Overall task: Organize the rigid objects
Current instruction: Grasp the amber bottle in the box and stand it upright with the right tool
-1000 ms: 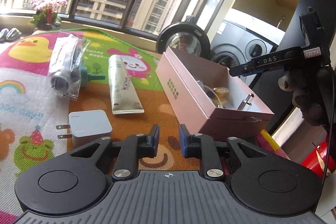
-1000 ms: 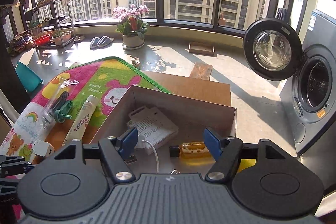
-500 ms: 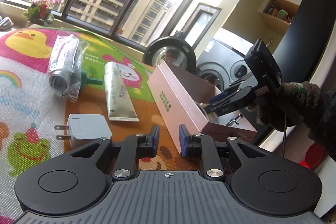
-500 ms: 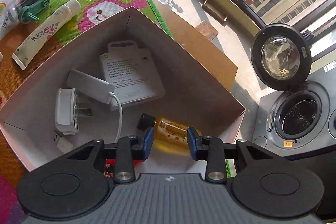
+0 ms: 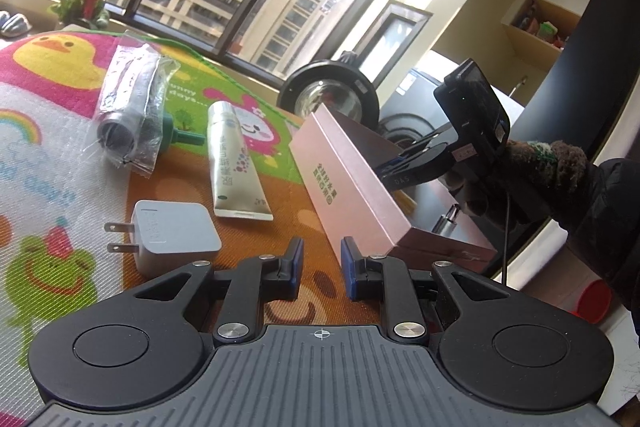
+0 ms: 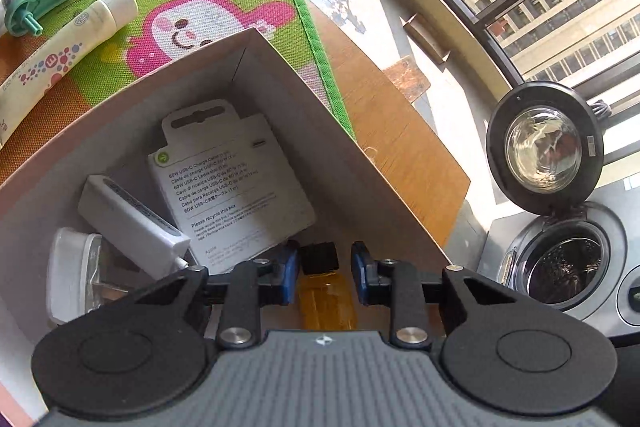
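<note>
Now the right gripper (image 6: 325,277) has dropped into the box (image 6: 280,99) and closed on the amber bottle (image 6: 326,301). It can probably be lifted. The left gripper (image 5: 321,265), nearly closed, holds nothing.

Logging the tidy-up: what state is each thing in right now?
Pink box: open, no lid on.
Washer door: swung open.
Amber bottle: capped, gripped inside the box.
Cream tube: capped, lying flat.
Grey charger: prongs out, lying flat.
Right gripper: shut on amber bottle.
Left gripper: narrowly open, empty.
</note>
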The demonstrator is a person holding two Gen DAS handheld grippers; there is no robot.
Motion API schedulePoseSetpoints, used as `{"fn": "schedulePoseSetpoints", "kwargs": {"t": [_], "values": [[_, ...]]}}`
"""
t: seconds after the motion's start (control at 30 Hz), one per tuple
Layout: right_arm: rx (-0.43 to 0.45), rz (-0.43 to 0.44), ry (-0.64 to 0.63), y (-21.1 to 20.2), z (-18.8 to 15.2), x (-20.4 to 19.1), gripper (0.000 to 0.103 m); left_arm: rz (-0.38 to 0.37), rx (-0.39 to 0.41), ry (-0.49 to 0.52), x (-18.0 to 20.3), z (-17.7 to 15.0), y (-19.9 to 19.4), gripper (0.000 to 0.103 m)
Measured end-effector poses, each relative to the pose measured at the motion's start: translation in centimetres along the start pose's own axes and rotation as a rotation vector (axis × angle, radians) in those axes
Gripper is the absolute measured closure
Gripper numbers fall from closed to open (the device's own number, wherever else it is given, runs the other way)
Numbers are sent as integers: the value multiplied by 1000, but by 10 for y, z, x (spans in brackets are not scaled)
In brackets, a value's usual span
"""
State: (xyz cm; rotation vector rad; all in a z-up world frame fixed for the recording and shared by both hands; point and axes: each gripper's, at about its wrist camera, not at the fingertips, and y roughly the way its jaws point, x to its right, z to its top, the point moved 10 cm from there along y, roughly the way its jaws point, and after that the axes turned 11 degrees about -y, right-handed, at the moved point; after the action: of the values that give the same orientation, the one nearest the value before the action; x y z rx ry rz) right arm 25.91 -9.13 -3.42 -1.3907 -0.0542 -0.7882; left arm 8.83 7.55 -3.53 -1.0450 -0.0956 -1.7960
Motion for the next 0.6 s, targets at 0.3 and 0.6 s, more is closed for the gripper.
{"fn": "schedulePoseSetpoints", "kwargs": {"t": [0.3, 0.6], "values": [[189, 50, 281, -55, -20, 35, 84, 16, -11, 1, -2, -2, 4, 81], [235, 68, 359, -61, -38, 39, 84, 100, 15, 30, -4, 6, -2, 81]]}}
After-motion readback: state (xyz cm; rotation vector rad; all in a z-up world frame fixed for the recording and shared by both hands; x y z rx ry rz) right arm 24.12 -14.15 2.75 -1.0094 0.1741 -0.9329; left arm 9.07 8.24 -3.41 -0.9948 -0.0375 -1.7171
